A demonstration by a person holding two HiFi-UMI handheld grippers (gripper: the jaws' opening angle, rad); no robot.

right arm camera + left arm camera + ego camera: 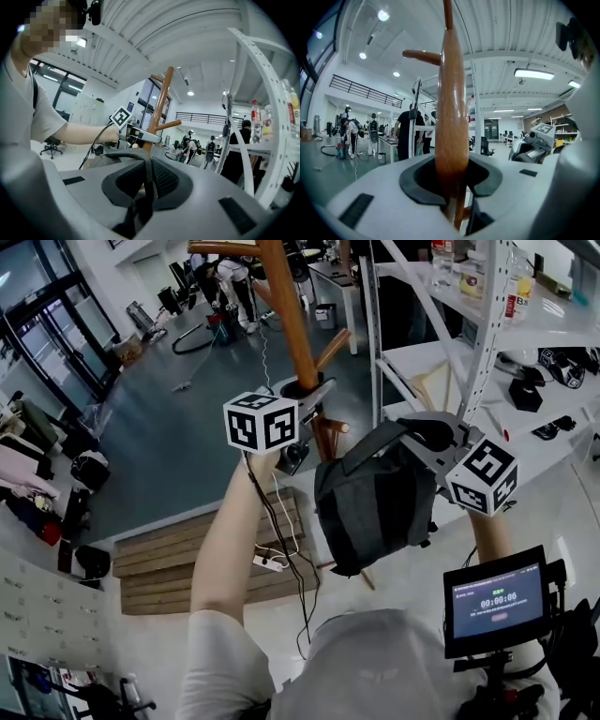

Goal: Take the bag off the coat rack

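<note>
The wooden coat rack pole (290, 324) rises through the middle of the head view, with short pegs (332, 346) sticking out. My left gripper (309, 390) is shut around the pole (451, 136), which fills the gap between its pads in the left gripper view. A dark grey bag (375, 498) hangs to the right of the pole, apart from the pegs. Its black strap (146, 164) runs between the jaws of my right gripper (149, 180), which is shut on it. In the head view the right gripper (424, 433) holds the strap loop (412, 430) above the bag.
White metal shelving (487, 334) with bottles and shoes stands close on the right. A wooden pallet (211, 554) and a power strip (268, 562) lie on the floor below. A small screen (497, 601) sits at lower right. People stand at tables far behind.
</note>
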